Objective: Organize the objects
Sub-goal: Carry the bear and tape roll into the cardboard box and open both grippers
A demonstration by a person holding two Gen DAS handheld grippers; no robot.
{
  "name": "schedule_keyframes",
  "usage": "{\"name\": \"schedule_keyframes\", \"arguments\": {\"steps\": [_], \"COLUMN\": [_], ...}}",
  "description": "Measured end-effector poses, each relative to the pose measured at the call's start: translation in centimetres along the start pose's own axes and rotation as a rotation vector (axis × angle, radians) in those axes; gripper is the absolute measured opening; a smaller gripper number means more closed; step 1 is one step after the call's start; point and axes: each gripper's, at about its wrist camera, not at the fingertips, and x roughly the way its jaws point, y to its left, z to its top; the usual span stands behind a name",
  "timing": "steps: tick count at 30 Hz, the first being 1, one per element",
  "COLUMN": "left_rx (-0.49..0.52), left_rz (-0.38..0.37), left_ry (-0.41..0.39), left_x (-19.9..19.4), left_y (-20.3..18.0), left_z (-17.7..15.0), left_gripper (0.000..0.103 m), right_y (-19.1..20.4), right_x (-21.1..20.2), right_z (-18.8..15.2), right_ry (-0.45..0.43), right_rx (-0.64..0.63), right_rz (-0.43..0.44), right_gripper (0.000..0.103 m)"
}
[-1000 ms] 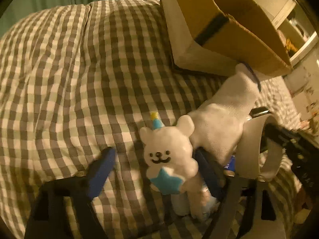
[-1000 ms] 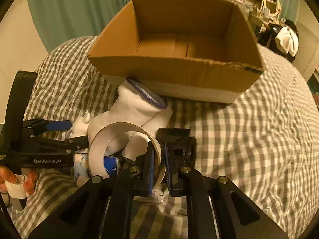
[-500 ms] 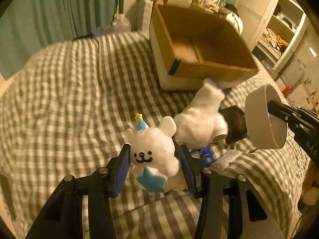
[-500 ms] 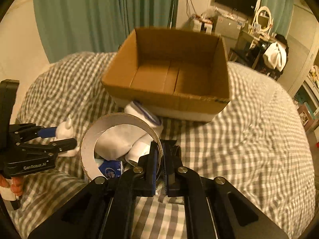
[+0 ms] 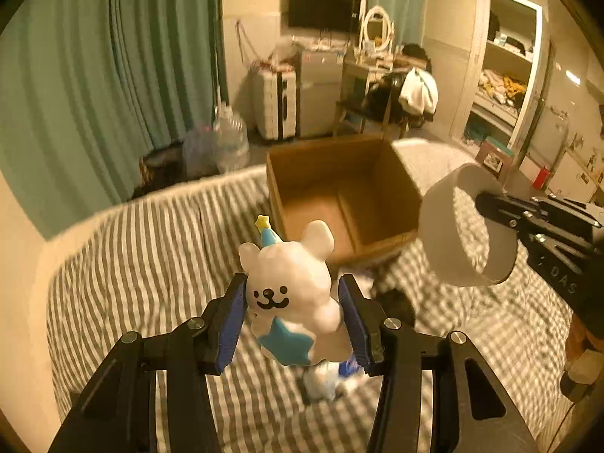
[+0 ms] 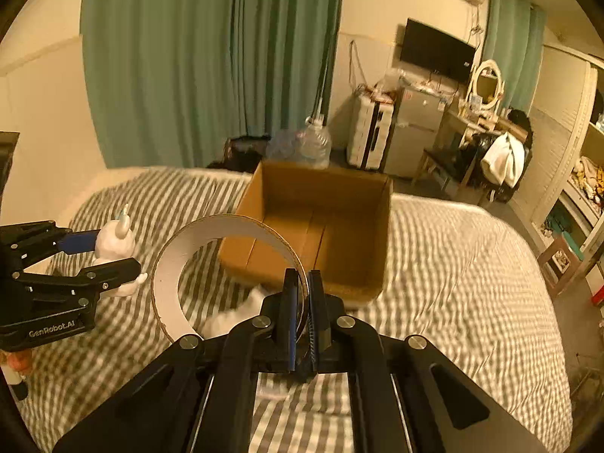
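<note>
My left gripper [image 5: 292, 313] is shut on a white bear toy [image 5: 290, 287] with a blue star and party hat, held above the checked bed. The bear also shows in the right wrist view [image 6: 115, 241]. My right gripper [image 6: 301, 302] is shut on the rim of a white tape roll [image 6: 177, 264], held up in the air; the roll also shows in the left wrist view [image 5: 466, 230]. An open, empty cardboard box [image 5: 339, 196] [image 6: 321, 226] stands on the bed ahead of both grippers. A white sock [image 6: 234, 313] lies on the bed below the roll.
The checked bedcover [image 6: 453, 264] spreads all around the box. A small blue-and-white packet [image 5: 332, 373] lies on the bed under the bear. Beyond the bed are green curtains [image 6: 207, 56], a water bottle [image 5: 230, 139], a suitcase [image 5: 273, 104] and shelves [image 5: 502, 75].
Both grippers have lifted well above the bed with the bear and the tape roll. The sock and packet stay on the bed below.
</note>
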Motion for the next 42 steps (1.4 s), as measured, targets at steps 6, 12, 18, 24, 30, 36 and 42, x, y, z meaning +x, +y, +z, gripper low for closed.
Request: {"name": "schedule_keyframes", "arguments": {"steps": [6, 12, 18, 24, 30, 36, 42], "left_rx": [0.037, 0.098, 0.096, 0.147, 0.193, 0.193, 0.154], "left_rz": [-0.004, 0.012, 0.002, 0.020, 0.005, -0.008, -0.028], "left_ry": [-0.053, -0.065, -0.037, 0.016, 0.021, 0.025, -0.019], "left_x": [1.2, 5.8, 12.3, 18.6, 21.3, 21.3, 16.3], "left_y": [-1.2, -2.0, -2.2, -2.5, -3.0, -2.9, -2.2], "left_z": [5.1, 10.3, 12.7, 11.8, 10.7, 10.5, 11.1], "left_gripper": [0.050, 0.050, 0.050, 0.050, 0.050, 0.052, 0.083], "right_y": [-1.8, -3.8, -7.0, -9.1, -9.1, -9.1, -9.8], "right_x": [0.9, 5.2, 12.7, 19.8, 23.3, 23.5, 19.5], "right_z": [4.1, 7.8, 10.2, 9.9, 8.5, 8.2, 8.2], "right_ry": [-0.041, -0.035, 0.012, 0.091, 0.108, 0.091, 0.051], "right_rx": [0.009, 0.020, 0.066, 0.121, 0.124, 0.133, 0.201], "right_rz": [-0.028, -0.052, -0.085, -0.054, -0.036, -0.016, 0.065], "right_gripper": [0.005, 0.005, 0.005, 0.005, 0.005, 0.010, 0.037]}}
